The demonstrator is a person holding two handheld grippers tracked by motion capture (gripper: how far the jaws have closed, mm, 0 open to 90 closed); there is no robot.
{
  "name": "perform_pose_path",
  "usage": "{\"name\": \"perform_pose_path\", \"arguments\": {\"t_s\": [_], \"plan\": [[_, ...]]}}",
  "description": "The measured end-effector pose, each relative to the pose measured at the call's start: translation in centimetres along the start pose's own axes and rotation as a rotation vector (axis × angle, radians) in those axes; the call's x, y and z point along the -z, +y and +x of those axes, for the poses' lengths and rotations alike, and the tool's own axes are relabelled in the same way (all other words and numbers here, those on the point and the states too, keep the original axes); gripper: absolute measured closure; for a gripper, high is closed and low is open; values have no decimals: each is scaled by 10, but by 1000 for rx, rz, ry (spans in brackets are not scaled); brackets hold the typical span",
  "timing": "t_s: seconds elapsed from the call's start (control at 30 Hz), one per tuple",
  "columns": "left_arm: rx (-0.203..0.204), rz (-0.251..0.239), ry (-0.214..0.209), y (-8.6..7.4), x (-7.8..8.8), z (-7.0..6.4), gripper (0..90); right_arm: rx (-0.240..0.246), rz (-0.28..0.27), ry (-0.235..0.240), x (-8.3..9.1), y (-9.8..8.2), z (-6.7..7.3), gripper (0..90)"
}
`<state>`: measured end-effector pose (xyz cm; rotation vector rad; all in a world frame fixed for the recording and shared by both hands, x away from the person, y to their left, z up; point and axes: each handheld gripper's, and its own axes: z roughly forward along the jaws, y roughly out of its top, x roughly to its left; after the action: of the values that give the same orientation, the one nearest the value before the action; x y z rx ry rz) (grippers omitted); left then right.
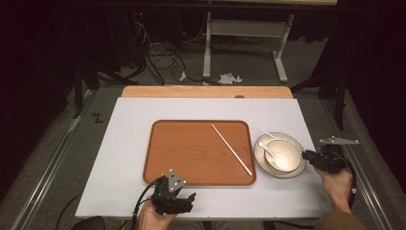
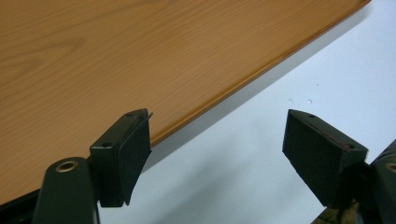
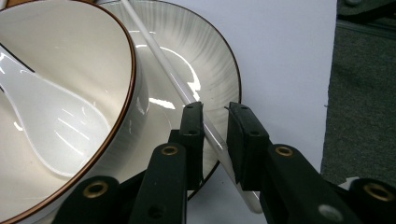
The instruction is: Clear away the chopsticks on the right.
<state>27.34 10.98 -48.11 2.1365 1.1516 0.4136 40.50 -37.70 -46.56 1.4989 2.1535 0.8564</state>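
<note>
1. The bench carried a white sheet, with a strip of bare wood showing along its far edge.
2. A brown wood-grain tray lay flat near the middle of the sheet. One white chopstick rested diagonally across the tray's right half.
3. A pale plate with a dark rim sat just right of the tray, touching or almost touching its right edge.
4. A cream bowl with a brown rim stood on that plate. A white ceramic spoon lay inside the bowl.
5. The left gripper was held low at the near edge of the bench, just before the tray's near rim. In the left gripper view its fingers were released and spread wide, one over the tray's edge and the other over the white sheet, with nothing between them.
6. The right gripper was at the right edge of the plate.
7. A second white chopstick lay across the plate beside the bowl, one end past the rim on the sheet. In the right gripper view it passed between the right fingers, which stood narrowly apart around it. Whether they pressed on it could not be told with certainty; a slight gap seemed to remain.
</note>
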Motion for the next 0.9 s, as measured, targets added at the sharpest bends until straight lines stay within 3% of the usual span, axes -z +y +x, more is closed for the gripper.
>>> {"name": "perform_pose_path", "arguments": {"t_s": [0.2,0.9], "plan": [[2,3,3,-1,1,1,235,18,3,3,-2,2,2,776],[8,7,5,-3,0,0,235,16,34,29,-7,4,1,846]]}}
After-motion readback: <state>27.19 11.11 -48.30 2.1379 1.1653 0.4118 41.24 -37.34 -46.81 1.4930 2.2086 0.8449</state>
